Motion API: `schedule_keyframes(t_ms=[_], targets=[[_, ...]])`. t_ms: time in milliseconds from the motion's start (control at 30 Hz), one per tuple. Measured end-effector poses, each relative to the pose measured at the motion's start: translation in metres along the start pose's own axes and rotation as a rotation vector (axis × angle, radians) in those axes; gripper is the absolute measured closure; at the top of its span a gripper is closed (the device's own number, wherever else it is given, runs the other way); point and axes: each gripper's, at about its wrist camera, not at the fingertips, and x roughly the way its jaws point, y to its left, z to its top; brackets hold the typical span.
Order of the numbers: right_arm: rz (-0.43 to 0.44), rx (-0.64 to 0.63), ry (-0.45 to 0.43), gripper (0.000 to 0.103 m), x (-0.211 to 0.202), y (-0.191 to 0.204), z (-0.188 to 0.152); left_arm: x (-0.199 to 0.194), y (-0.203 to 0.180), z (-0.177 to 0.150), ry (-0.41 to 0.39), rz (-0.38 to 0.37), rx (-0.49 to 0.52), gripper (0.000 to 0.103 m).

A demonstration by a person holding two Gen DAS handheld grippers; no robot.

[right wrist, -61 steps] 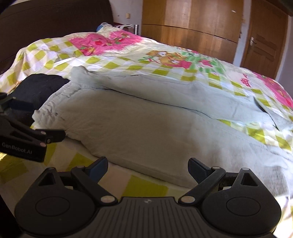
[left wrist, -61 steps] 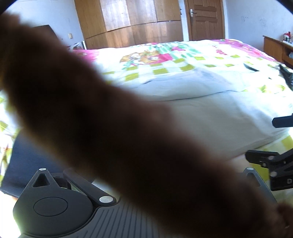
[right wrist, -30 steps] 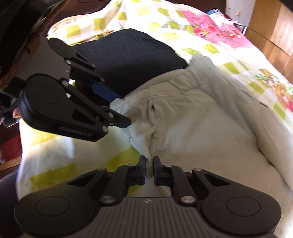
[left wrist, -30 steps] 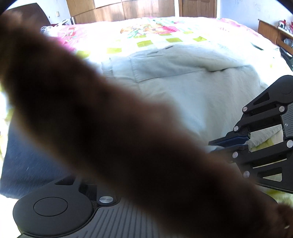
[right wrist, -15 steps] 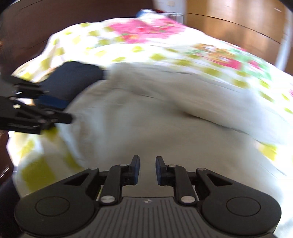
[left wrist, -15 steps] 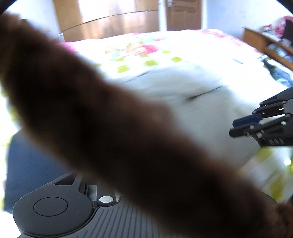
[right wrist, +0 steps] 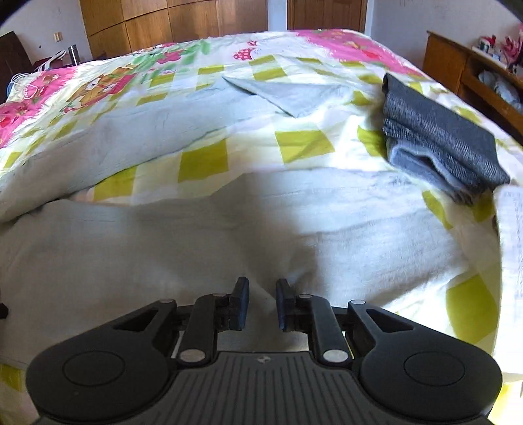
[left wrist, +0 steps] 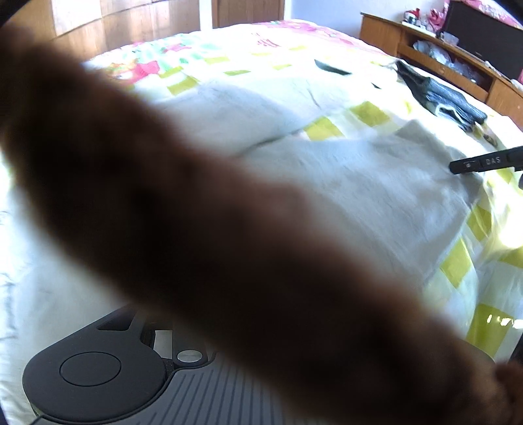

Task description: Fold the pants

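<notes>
Pale grey pants [right wrist: 228,235] lie spread across the bed, one leg near me and the other leg [right wrist: 130,130] further back. My right gripper [right wrist: 262,304] hovers low over the near leg, its blue pads a narrow gap apart with nothing pinched between them. In the left wrist view the pants [left wrist: 376,196] run off to the right, where one finger [left wrist: 480,162] of the right gripper shows at the cloth's far end. A blurred brown shape [left wrist: 228,229] right in front of the lens hides the left gripper's fingers; only its body [left wrist: 91,369] shows.
A folded dark grey garment [right wrist: 438,140] lies on the green-checked quilt [right wrist: 304,144] to the right, also in the left wrist view [left wrist: 441,94]. A wooden shelf unit [right wrist: 474,75] stands beyond the bed's right side. Wooden wardrobes [right wrist: 179,23] line the back wall.
Both views have swung right along the pants, away from the waist end. The right gripper's pads have parted a little. The left gripper has left the right wrist view.
</notes>
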Motion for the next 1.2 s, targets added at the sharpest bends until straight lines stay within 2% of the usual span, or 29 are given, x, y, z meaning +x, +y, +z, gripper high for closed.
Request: schedule_keyframes(t_ms=[67, 133, 200, 267, 333, 467, 567, 667, 800, 967, 1067, 1100, 1133, 1167, 1200], targets=[[0.039, -0.095, -0.036, 0.069, 0.001, 0.020, 0.014, -0.011, 0.015, 0.006, -0.024, 0.021, -0.012, 0.061], [0.098, -0.184, -0.059, 0.069, 0.005, 0.045, 0.029, -0.022, 0.035, 0.012, -0.058, 0.044, -0.026, 0.054], [0.149, -0.301, -0.075, 0.068, 0.020, 0.080, 0.056, -0.034, 0.062, 0.024, -0.102, 0.084, -0.037, 0.044], [0.205, -0.418, -0.108, 0.066, 0.036, 0.113, 0.087, -0.041, 0.095, 0.036, -0.129, 0.130, -0.040, 0.039], [0.258, -0.536, -0.133, 0.059, 0.062, 0.151, 0.122, -0.041, 0.129, 0.048, -0.136, 0.183, -0.033, 0.035], [0.363, -0.697, -0.109, 0.055, 0.129, 0.217, 0.181, -0.023, 0.200, 0.069, -0.105, 0.273, -0.045, 0.033], [0.375, -0.820, -0.078, 0.053, 0.165, 0.253, 0.202, 0.001, 0.247, 0.077, -0.061, 0.266, -0.095, 0.033], [0.408, -0.926, -0.030, 0.052, 0.183, 0.272, 0.212, 0.022, 0.269, 0.082, -0.010, 0.262, -0.071, 0.033], [0.439, -1.057, 0.055, 0.046, 0.195, 0.282, 0.223, 0.038, 0.288, 0.089, 0.062, 0.173, -0.062, 0.033], [0.481, -1.083, 0.182, 0.044, 0.210, 0.285, 0.235, 0.053, 0.300, 0.101, 0.140, 0.092, -0.039, 0.038], [0.504, -1.032, 0.227, 0.047, 0.219, 0.284, 0.236, 0.060, 0.303, 0.103, 0.164, 0.082, -0.034, 0.042], [0.515, -1.011, 0.232, 0.056, 0.219, 0.283, 0.236, 0.062, 0.305, 0.104, 0.171, 0.088, -0.042, 0.047], [0.513, -1.003, 0.226, 0.075, 0.217, 0.282, 0.234, 0.063, 0.305, 0.104, 0.179, 0.094, -0.046, 0.057], [0.495, -1.012, 0.211, 0.082, 0.213, 0.283, 0.230, 0.063, 0.305, 0.105, 0.182, 0.109, -0.035, 0.064], [0.483, -1.025, 0.189, 0.083, 0.208, 0.284, 0.226, 0.061, 0.302, 0.105, 0.183, 0.120, -0.017, 0.075]])
